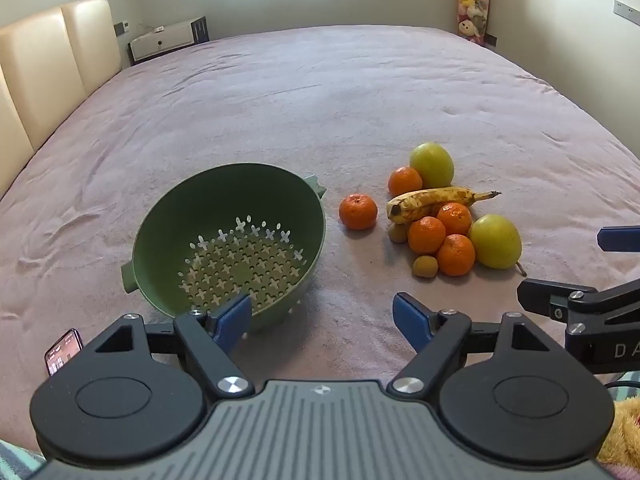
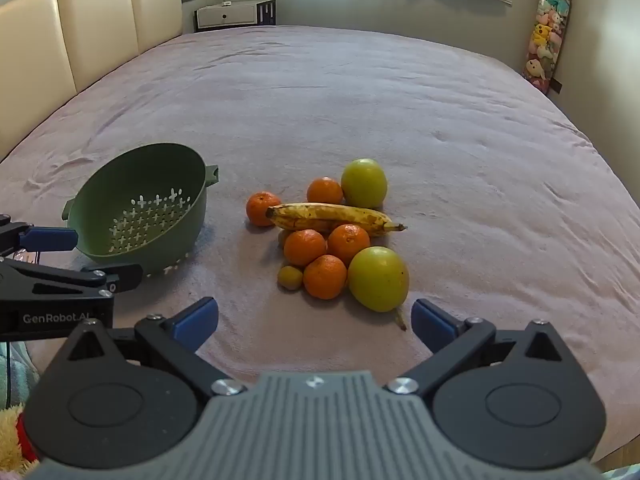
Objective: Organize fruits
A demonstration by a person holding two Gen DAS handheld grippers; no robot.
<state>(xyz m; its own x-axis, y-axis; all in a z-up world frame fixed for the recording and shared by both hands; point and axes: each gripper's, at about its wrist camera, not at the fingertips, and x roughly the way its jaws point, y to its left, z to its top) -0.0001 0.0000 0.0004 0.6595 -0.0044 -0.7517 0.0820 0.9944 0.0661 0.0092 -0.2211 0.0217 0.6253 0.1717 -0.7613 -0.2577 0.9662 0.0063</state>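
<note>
A green colander [image 1: 228,240] lies tilted on the pink bedspread, empty; it also shows in the right wrist view [image 2: 140,208]. To its right lies a pile of fruit: a spotted banana [image 1: 434,200] [image 2: 328,218], two green apples [image 1: 495,241] [image 2: 378,278], several oranges [image 1: 358,211] [image 2: 325,276] and two small brownish fruits [image 1: 425,266] [image 2: 291,277]. My left gripper [image 1: 322,318] is open and empty, just in front of the colander. My right gripper [image 2: 314,322] is open and empty, just in front of the fruit pile.
The bedspread [image 1: 320,100] stretches far behind. A cream headboard [image 2: 80,32] is on the left, a white nightstand [image 2: 236,14] behind it. A phone [image 1: 64,350] lies near left. A plush toy rack [image 2: 546,32] stands at the far right.
</note>
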